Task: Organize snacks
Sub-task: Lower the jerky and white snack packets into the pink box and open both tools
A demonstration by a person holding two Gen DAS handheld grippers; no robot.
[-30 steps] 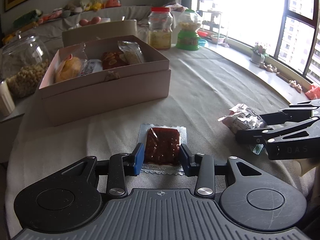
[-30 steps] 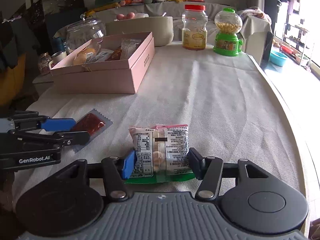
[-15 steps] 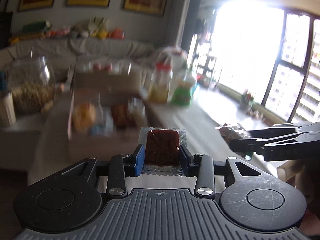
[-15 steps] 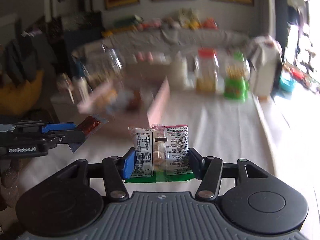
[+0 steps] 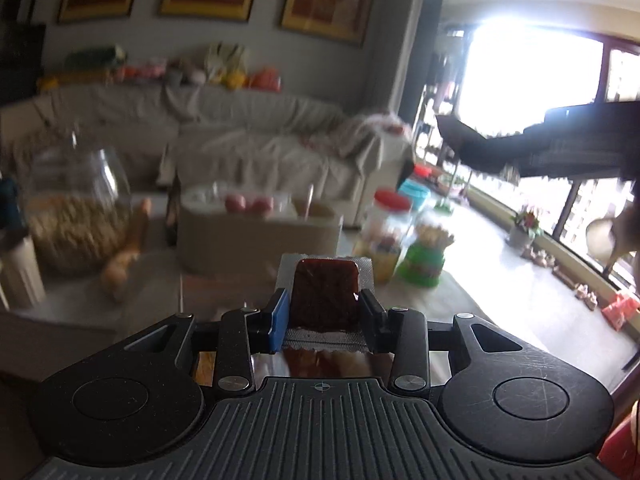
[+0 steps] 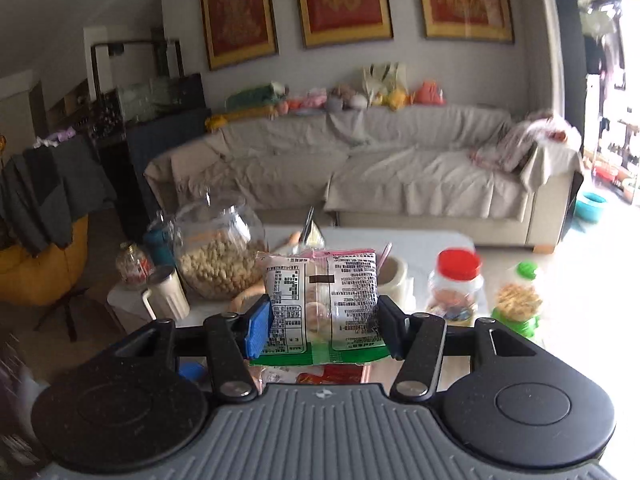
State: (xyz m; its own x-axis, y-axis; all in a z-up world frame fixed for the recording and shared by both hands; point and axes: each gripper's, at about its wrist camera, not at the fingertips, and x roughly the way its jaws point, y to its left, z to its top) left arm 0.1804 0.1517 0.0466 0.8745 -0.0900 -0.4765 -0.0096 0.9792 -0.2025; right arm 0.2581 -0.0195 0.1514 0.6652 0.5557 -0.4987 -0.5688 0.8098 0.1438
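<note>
My left gripper (image 5: 323, 312) is shut on a dark red snack in a clear silver-edged packet (image 5: 325, 296) and holds it up in the air. My right gripper (image 6: 323, 320) is shut on a white printed biscuit packet with a green bottom edge (image 6: 322, 304), also lifted. The right gripper shows as a dark shape at the upper right of the left wrist view (image 5: 540, 148). The pink snack box is hidden below both views; only blurred packets show under the fingers.
A big glass jar of nuts (image 6: 218, 252), a red-lidded jar (image 6: 456, 284) and a green candy dispenser (image 6: 518, 304) stand at the table's far side. A beige container (image 5: 260, 236) sits behind. A covered sofa (image 6: 360, 176) lies beyond.
Both grippers have lifted their packets off the table and tilted upward. The views now look over the table at the sofa and wall.
</note>
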